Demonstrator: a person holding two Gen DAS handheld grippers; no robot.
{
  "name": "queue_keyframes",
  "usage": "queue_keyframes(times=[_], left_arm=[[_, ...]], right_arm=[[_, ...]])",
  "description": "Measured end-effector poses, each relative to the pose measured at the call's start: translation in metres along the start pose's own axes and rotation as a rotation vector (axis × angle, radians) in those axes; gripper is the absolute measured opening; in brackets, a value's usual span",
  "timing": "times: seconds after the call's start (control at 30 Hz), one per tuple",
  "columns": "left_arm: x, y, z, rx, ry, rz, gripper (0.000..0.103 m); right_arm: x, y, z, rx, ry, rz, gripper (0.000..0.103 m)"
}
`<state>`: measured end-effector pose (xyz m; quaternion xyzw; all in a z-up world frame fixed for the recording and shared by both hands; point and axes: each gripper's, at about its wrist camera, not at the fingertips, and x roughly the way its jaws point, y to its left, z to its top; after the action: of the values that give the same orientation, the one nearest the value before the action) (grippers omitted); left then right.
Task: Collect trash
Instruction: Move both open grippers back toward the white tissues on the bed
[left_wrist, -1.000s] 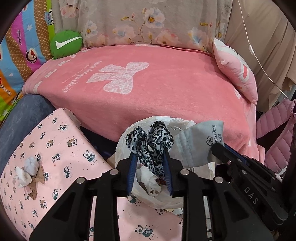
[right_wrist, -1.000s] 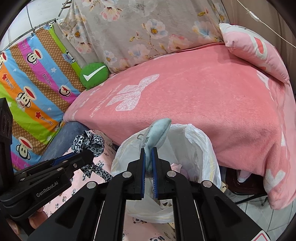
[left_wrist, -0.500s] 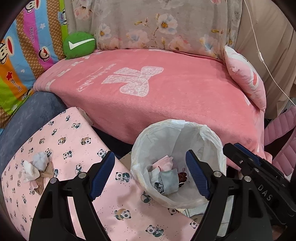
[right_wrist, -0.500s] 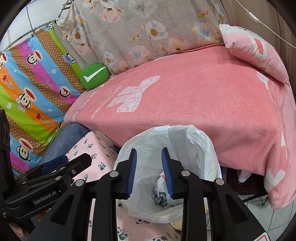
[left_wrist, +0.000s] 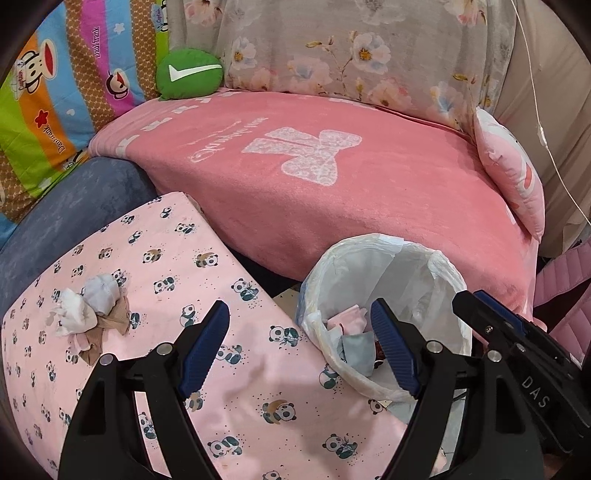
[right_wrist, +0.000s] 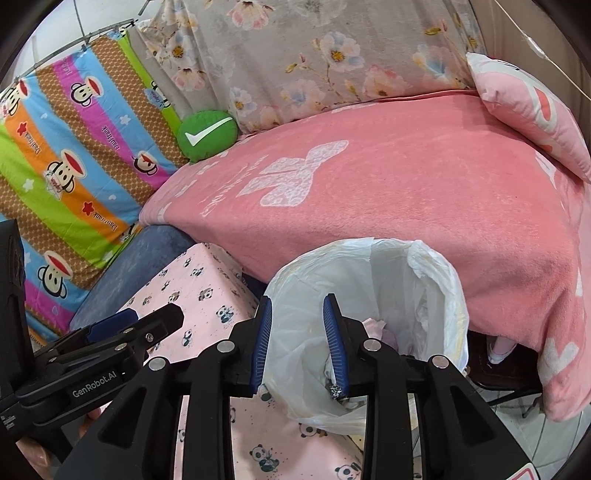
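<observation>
Crumpled tissues (left_wrist: 90, 314) lie bunched on the panda-print tabletop (left_wrist: 229, 369), well to the left of the lined trash bin (left_wrist: 439, 266), which holds paper scraps (left_wrist: 351, 332). The left gripper (left_wrist: 301, 350) hangs wide apart and empty between them. The right gripper (right_wrist: 297, 345) gapes narrowly, empty, over the bin's near rim. A pink blanket (right_wrist: 406, 192) lies behind.

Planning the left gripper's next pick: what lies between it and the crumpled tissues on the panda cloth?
In the left wrist view, only bare panda cloth lies between the open left gripper and the crumpled tissues; the lined bin stands to the other side.
</observation>
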<state>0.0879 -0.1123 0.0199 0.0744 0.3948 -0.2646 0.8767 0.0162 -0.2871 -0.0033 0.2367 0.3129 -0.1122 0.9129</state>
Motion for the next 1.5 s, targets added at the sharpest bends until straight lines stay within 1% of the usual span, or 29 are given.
queue_keyframes(times=[0.23,0.37,0.5,0.57,0.7,0.83,0.97,1.13,1.3,1.5], left_arm=[[-0.005,0.026,-0.006,-0.048,0.000,0.017,0.075],[-0.009,0.043,-0.009,-0.080,-0.001,0.023,0.075],[-0.014,0.059,-0.014,-0.106,-0.008,0.035,0.075],[-0.015,0.068,-0.017,-0.120,-0.010,0.045,0.075],[-0.019,0.091,-0.024,-0.163,-0.011,0.062,0.075],[-0.025,0.119,-0.032,-0.220,-0.013,0.088,0.076],[-0.031,0.150,-0.045,-0.275,-0.010,0.136,0.076],[-0.036,0.193,-0.060,-0.360,0.001,0.174,0.076],[-0.040,0.230,-0.072,-0.427,0.005,0.206,0.076],[-0.042,0.274,-0.085,-0.494,0.013,0.238,0.076]], right_arm=[[0.004,0.027,-0.007,-0.046,0.018,0.015,0.031],[0.007,0.044,-0.012,-0.071,0.027,0.021,0.035],[0.010,0.063,-0.019,-0.102,0.039,0.030,0.036],[0.012,0.075,-0.022,-0.122,0.046,0.039,0.040],[0.016,0.095,-0.027,-0.155,0.063,0.057,0.041],[0.023,0.120,-0.033,-0.197,0.082,0.080,0.042],[0.032,0.148,-0.040,-0.234,0.103,0.109,0.046],[0.049,0.190,-0.051,-0.285,0.138,0.150,0.046],[0.073,0.232,-0.062,-0.324,0.179,0.192,0.047],[0.102,0.270,-0.071,-0.357,0.224,0.229,0.047]])
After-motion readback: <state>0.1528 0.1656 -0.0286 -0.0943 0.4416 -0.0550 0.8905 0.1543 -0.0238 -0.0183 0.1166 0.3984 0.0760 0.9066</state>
